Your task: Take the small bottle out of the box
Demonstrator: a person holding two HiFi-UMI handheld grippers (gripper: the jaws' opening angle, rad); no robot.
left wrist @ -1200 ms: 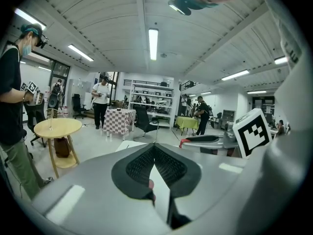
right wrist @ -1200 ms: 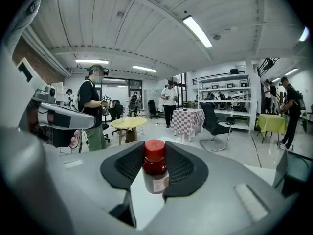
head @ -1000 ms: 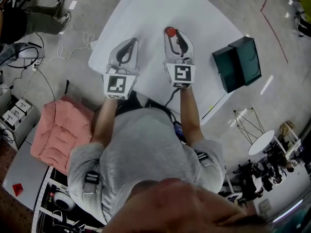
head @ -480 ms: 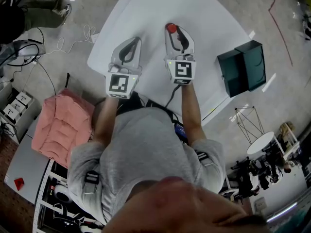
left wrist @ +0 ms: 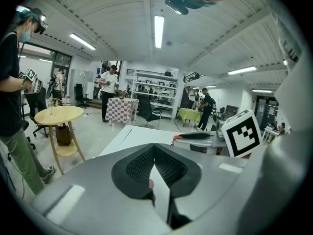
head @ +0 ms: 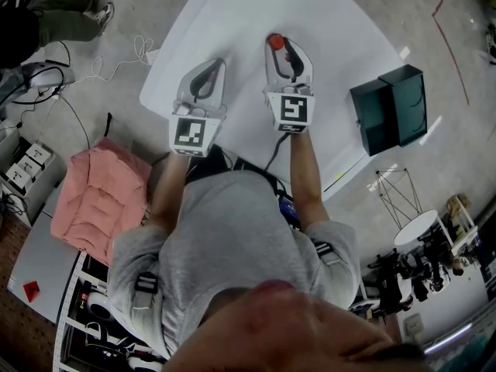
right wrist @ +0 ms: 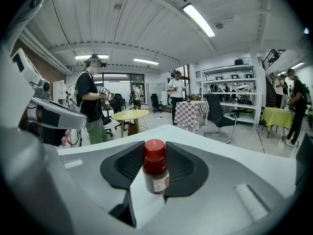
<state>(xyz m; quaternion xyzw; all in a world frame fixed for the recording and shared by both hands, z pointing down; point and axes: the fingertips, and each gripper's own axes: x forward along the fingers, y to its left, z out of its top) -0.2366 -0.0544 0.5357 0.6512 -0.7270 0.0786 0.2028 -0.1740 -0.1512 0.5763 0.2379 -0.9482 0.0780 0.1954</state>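
A small dark bottle with a red cap stands upright between the pads of my right gripper, which is shut on it. From the head view, the red cap shows at the tip of the right gripper over the white table. My left gripper hovers beside it to the left. Its jaws meet at the tips with nothing between them. The dark green box lies open near the table's right edge, well away from both grippers.
A pink cushion and cables lie on the floor left of the table. A person stands by a round yellow table off to the left. More people, chairs and tables are in the background.
Both grippers have come down a little toward the table. The bottle stays between the right gripper's pads.
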